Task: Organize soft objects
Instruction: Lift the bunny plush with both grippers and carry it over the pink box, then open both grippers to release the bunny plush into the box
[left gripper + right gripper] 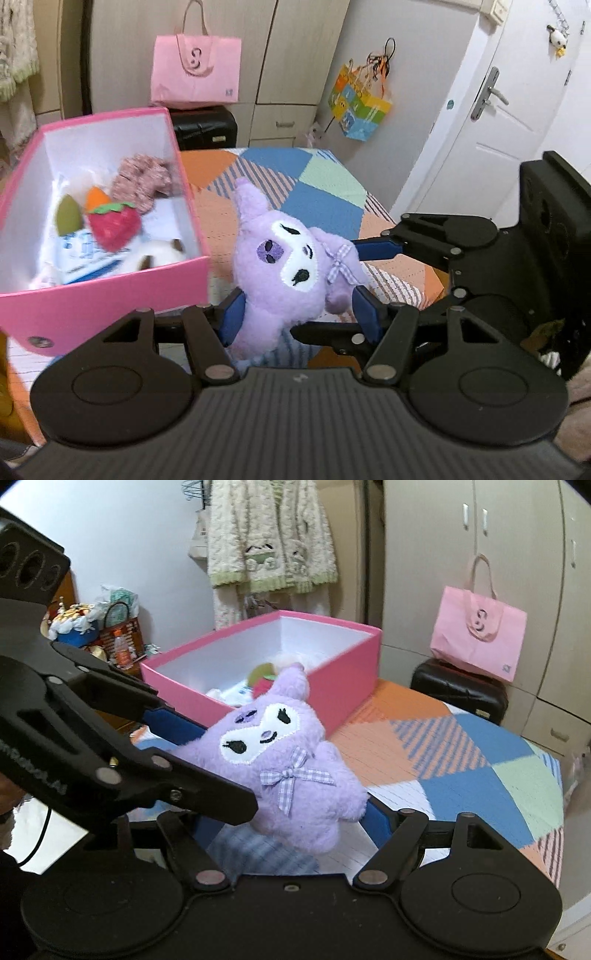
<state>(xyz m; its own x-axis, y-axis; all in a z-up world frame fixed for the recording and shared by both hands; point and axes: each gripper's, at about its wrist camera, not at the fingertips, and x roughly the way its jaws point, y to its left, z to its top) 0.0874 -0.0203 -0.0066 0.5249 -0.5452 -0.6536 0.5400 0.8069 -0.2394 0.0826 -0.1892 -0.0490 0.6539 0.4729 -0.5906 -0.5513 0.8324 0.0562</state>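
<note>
A purple plush toy [280, 273] with a white face and a checked bow hangs above the patchwork blanket [325, 206], just right of an open pink box [110, 295]. My left gripper [299, 314] is shut on its lower body, blue pads pressing both sides. My right gripper [332, 291] comes in from the right and clamps the same toy. In the right wrist view the plush toy [284, 760] sits between the right gripper's [295, 823] pads, with the left gripper [225, 771] across it from the left. The pink box [343, 694] holds a strawberry plush [114, 225], a scrunchie [144, 181] and other soft items.
A pink tote bag [195, 70] rests on a black case [205, 127] behind the bed, in front of wardrobe doors. A colourful gift bag [360, 103] hangs on the wall beside a white door [498, 110]. A fluffy garment [273, 535] hangs behind the box.
</note>
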